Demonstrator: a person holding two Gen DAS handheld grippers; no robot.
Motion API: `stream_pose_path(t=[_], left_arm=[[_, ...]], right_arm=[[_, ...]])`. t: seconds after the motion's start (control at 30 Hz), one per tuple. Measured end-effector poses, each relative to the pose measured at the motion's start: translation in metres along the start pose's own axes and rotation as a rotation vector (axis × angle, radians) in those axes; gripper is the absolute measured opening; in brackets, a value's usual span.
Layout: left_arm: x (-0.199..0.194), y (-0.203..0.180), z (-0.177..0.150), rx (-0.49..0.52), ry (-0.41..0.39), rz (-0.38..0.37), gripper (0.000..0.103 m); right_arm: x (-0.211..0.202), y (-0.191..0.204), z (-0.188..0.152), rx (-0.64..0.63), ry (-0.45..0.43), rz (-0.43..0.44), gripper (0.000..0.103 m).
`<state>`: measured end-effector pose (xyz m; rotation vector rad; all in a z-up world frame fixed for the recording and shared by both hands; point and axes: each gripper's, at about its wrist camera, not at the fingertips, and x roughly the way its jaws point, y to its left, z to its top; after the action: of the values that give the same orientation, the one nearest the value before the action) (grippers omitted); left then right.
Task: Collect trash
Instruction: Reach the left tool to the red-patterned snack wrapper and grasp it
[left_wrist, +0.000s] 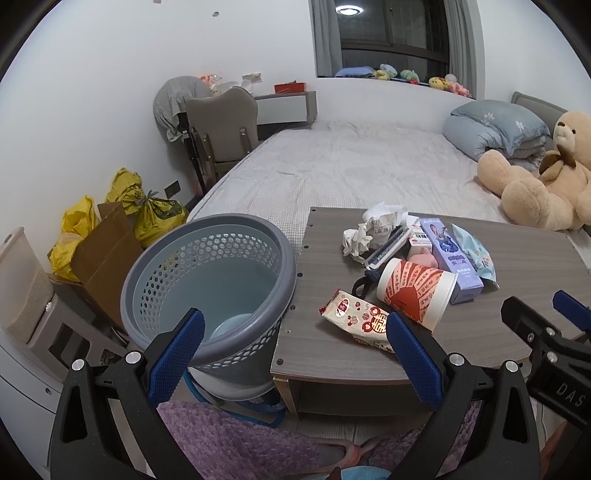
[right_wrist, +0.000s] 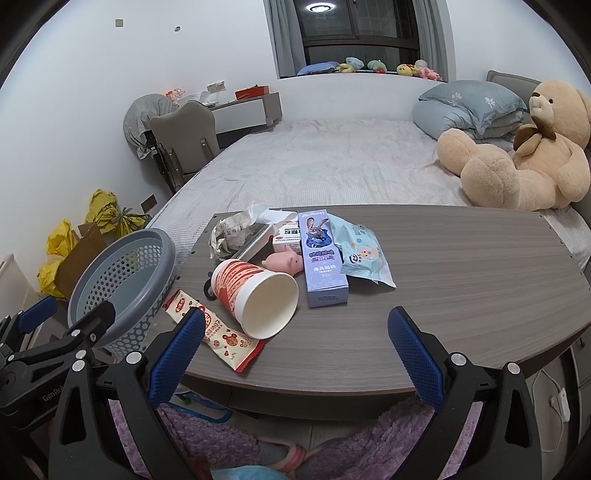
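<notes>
**Both claws gaping empty over a table of litter**

At nine o'clock of the table, a grey perforated waste basket is standing just beside the grey wood-grain table, its rim leaning toward the table edge. The left gripper is hovering with its blue-padded fingers spread wide apart, holding and touching nothing; one pad is showing in front of the basket, the other in front of the snack wrapper.

Moving rightward, a red-and-white snack wrapper printed with cartoon mouse heads and Chinese characters, too small to read, is lying flat at the table's near-left edge. Touching it at its one o'clock, a paper cup in red and white with Chinese print is lying on its side, its mouth facing the right wrist camera. At twelve o'clock of the cup, crumpled paper is resting with a small pink pig toy and a small white carton with red lettering. Next right, a lilac box is showing a cartoon rabbit; the word along its top is too blurred to read surely. A pale blue wipes packet is lying against its right side.

The right gripper is hanging at the table's six o'clock edge, fingers likewise wide apart, gripping nothing. Its body, seen from the left wrist, is bearing the letters "DAS"; the left gripper's body, seen from the right wrist, is reading "GenRo".
</notes>
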<state>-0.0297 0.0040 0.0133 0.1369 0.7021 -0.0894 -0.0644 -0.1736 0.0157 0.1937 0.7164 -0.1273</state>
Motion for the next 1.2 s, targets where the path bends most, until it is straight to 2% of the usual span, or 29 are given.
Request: stream_pose_path(t=[0.23, 0.53, 0.83, 1.2], left_arm=[[0.018, -0.007, -0.006, 0.016, 0.056, -0.050, 0.097], [0.053, -0.023, -0.013, 0.018, 0.158, -0.064, 0.097], [0.084, -0.050, -0.017, 0.028, 0.216, -0.081, 0.097], [0.097, -0.061, -0.020, 0.067, 0.237, -0.031, 0.097]], right_arm=[[0.009, -0.016, -0.002, 0.028, 0.019, -0.012, 0.095], [0.027, -0.035, -0.008, 0.051, 0.047, -0.028, 0.095], [0.038, -0.053, -0.010, 0.078, 0.058, -0.031, 0.095], [0.045, -0.071, -0.011, 0.119, 0.069, -0.023, 0.095]])
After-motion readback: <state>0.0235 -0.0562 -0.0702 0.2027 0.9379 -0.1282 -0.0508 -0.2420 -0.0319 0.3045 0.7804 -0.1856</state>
